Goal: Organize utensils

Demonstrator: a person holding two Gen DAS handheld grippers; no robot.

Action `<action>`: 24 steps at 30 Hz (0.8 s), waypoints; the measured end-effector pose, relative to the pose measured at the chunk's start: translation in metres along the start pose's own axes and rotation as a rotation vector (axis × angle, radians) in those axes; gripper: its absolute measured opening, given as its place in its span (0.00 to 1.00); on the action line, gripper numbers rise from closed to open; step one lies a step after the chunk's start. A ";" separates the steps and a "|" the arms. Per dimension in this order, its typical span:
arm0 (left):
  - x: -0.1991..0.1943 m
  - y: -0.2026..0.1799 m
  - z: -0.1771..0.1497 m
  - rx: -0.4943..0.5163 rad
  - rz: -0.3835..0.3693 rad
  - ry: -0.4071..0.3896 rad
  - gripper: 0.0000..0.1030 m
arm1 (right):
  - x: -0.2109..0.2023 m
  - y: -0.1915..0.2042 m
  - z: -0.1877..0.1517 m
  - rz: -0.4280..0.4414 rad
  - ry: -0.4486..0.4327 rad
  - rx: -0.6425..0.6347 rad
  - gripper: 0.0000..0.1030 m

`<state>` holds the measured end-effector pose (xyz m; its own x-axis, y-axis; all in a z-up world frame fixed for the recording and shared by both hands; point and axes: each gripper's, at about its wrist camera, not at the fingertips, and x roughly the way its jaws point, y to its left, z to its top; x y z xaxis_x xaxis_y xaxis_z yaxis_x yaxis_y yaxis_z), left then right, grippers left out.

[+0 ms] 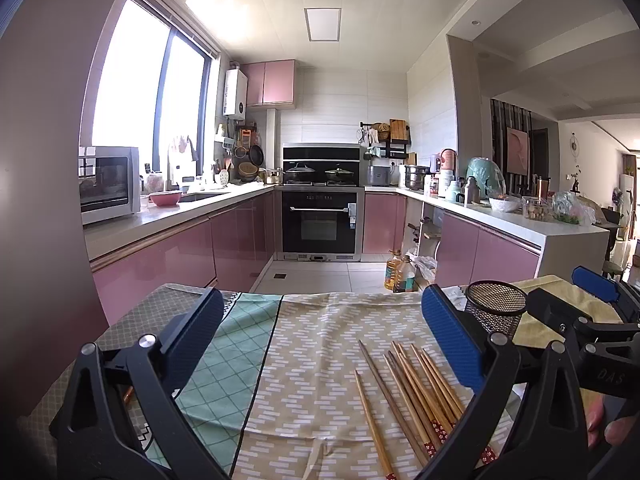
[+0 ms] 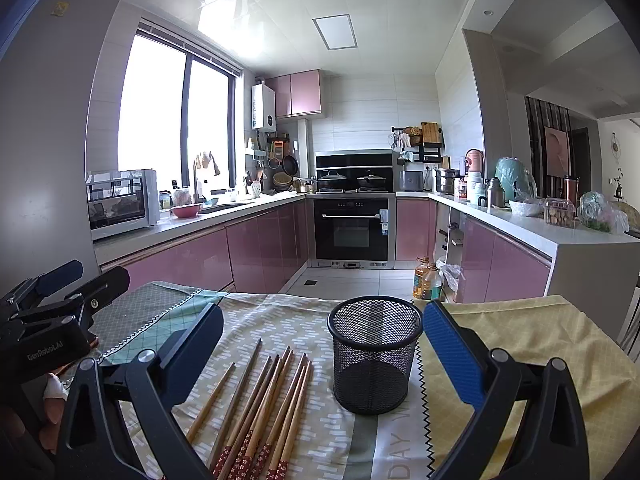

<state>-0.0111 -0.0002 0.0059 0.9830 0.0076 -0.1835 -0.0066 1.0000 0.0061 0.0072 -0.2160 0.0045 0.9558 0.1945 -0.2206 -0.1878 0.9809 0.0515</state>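
Observation:
Several wooden chopsticks (image 1: 412, 396) with red patterned ends lie side by side on the patterned tablecloth (image 1: 320, 340); they also show in the right wrist view (image 2: 260, 408). A black mesh holder (image 2: 374, 354) stands upright and empty just right of them, and shows at the right of the left wrist view (image 1: 496, 308). My left gripper (image 1: 320, 344) is open and empty, above the cloth left of the chopsticks. My right gripper (image 2: 322, 354) is open and empty, with the holder and chopsticks between its fingers' lines.
The table's far edge drops to a tiled kitchen floor with oil bottles (image 2: 426, 280). A yellow cloth (image 2: 540, 340) covers the table's right side. Pink cabinets, an oven (image 2: 352, 232) and cluttered counters stand beyond.

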 end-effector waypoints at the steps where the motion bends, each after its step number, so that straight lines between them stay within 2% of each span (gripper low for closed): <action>1: 0.000 -0.001 0.000 0.001 -0.001 0.001 0.95 | -0.001 -0.001 0.000 -0.001 -0.001 -0.001 0.94; 17: 0.004 -0.003 -0.001 0.007 -0.012 0.014 0.95 | 0.002 -0.001 -0.002 0.009 0.008 0.000 0.94; 24: 0.010 -0.003 -0.005 0.013 -0.032 0.061 0.92 | 0.007 -0.003 -0.004 0.027 0.047 -0.008 0.94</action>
<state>-0.0016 -0.0028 -0.0005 0.9697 -0.0236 -0.2430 0.0274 0.9996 0.0122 0.0132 -0.2179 -0.0013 0.9387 0.2208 -0.2649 -0.2154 0.9753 0.0498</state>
